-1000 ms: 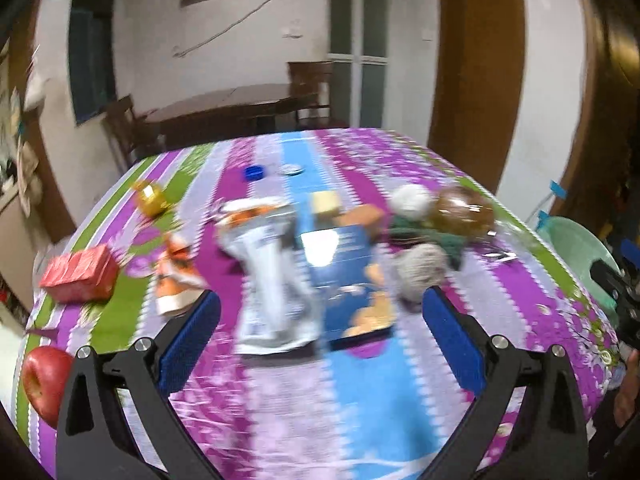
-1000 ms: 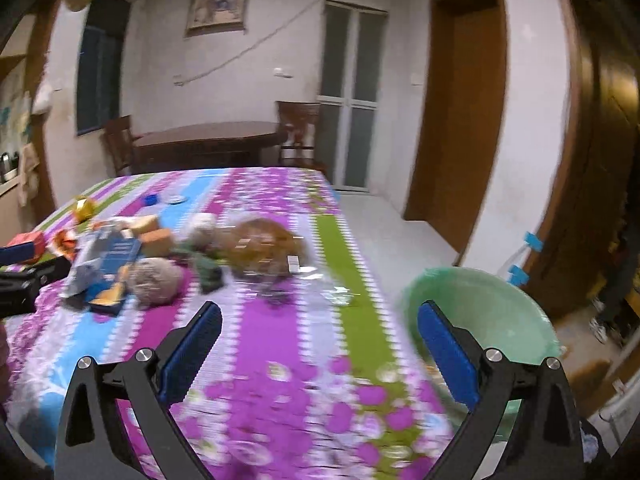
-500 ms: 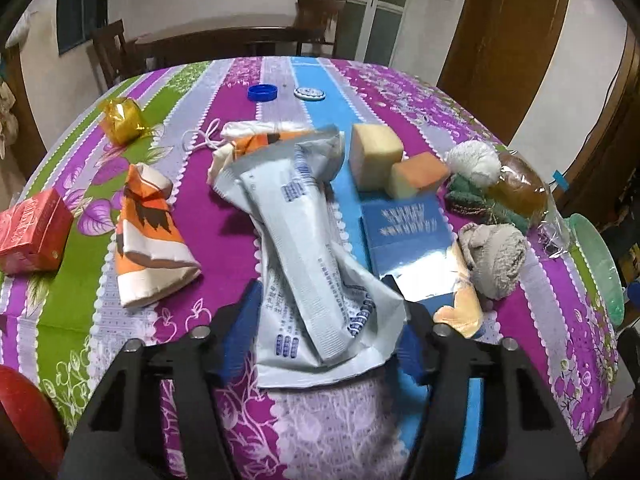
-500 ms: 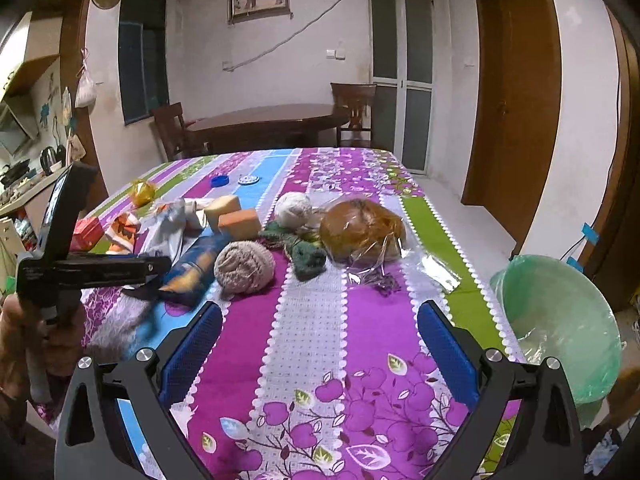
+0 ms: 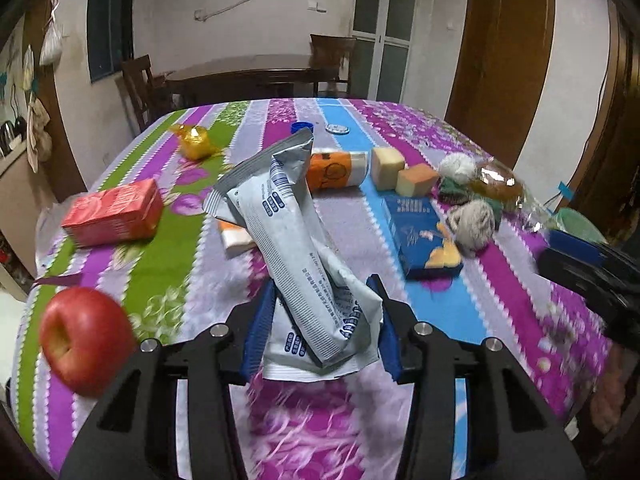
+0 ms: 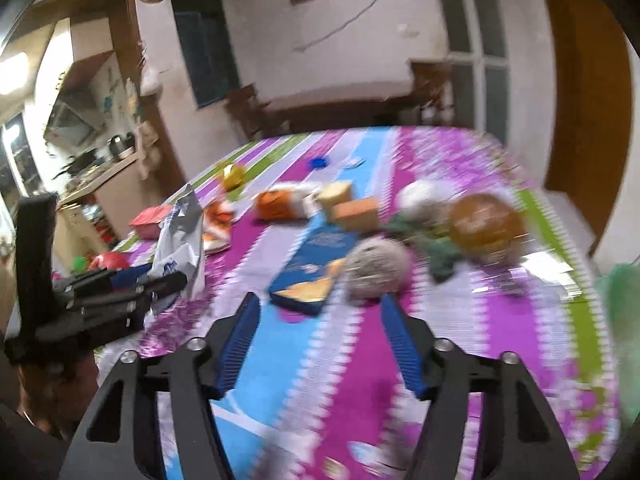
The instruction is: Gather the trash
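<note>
A glossy striped tablecloth covers the table. The left gripper is closing, pads pinching a crinkled silver foil wrapper. The right gripper is closing on nothing.

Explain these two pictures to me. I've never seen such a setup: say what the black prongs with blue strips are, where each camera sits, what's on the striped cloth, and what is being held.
The prongs are the fingers of two hand-held grippers; a person carries one in each hand, with a camera on each looking along its fingers. In the left camera's picture, the left gripper is closing on a crumpled grey-white wrapper, lifted at its far end. In the right camera's blurred picture, the right gripper is also closing, with nothing between its fingers. On the table lie a red apple, a red carton, a blue packet, balls of yarn and other wrappers.
</note>
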A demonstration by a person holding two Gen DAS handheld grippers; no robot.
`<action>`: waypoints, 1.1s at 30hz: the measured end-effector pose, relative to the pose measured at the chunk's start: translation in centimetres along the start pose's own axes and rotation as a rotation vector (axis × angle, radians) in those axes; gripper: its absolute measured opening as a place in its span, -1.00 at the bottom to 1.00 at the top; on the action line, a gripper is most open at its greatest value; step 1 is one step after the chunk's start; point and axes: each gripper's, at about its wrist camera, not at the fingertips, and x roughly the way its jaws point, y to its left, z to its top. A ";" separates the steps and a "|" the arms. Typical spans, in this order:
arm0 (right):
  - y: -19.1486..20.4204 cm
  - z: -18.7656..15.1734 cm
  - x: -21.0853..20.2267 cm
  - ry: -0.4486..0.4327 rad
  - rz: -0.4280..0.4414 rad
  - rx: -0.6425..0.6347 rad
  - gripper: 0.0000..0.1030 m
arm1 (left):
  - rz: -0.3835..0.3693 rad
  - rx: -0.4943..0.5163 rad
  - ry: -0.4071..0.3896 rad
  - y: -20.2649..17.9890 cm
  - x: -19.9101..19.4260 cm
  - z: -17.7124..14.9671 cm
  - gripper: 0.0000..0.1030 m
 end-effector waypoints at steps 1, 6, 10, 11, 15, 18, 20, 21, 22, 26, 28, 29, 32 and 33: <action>0.5 0.2 0.9 0.019 -0.001 -0.005 0.15 | 0.008 0.006 -0.002 0.1 -0.3 -0.3 -0.13; 3.2 0.7 5.1 0.094 -0.029 -0.030 0.26 | -0.014 0.008 -0.058 1.2 -2.1 -0.9 -0.13; 5.1 1.3 8.1 0.122 -0.131 -0.069 0.47 | -0.013 0.035 -0.095 1.9 -3.0 -1.1 -0.13; 5.4 1.5 8.9 0.139 -0.162 -0.064 0.47 | -0.018 0.038 -0.099 2.0 -3.1 -1.0 -0.13; 5.0 2.2 10.8 0.163 -0.244 -0.023 0.47 | -0.038 0.071 -0.122 2.1 -3.3 -0.8 -0.13; 4.9 2.8 12.2 0.195 -0.298 -0.018 0.40 | -0.047 0.100 -0.138 2.0 -3.3 -0.7 -0.13; 4.7 3.0 12.8 0.216 -0.318 -0.012 0.30 | -0.058 0.110 -0.142 2.0 -3.2 -0.6 -0.13; 4.7 3.0 12.9 0.214 -0.320 -0.012 0.28 | -0.059 0.113 -0.143 1.9 -3.1 -0.6 -0.13; 4.7 3.0 12.9 0.214 -0.326 -0.015 0.28 | -0.064 0.119 -0.144 1.9 -3.1 -0.6 -0.13; 4.9 2.9 12.8 0.206 -0.332 -0.027 0.23 | -0.082 0.147 -0.147 1.3 -2.9 -0.4 -0.13; 4.9 2.7 12.6 0.203 -0.327 -0.026 0.20 | -0.092 0.166 -0.145 1.0 -2.7 -0.3 -0.13; 4.9 2.7 12.5 0.200 -0.325 -0.023 0.19 | -0.093 0.175 -0.144 0.8 -2.7 -0.3 -0.13; 4.9 2.6 12.2 0.187 -0.324 -0.019 0.17 | -0.099 0.201 -0.146 0.4 -2.6 0.0 -0.13; 5.1 2.6 12.1 0.178 -0.325 -0.026 0.17 | -0.101 0.210 -0.149 0.2 -2.7 0.1 -0.13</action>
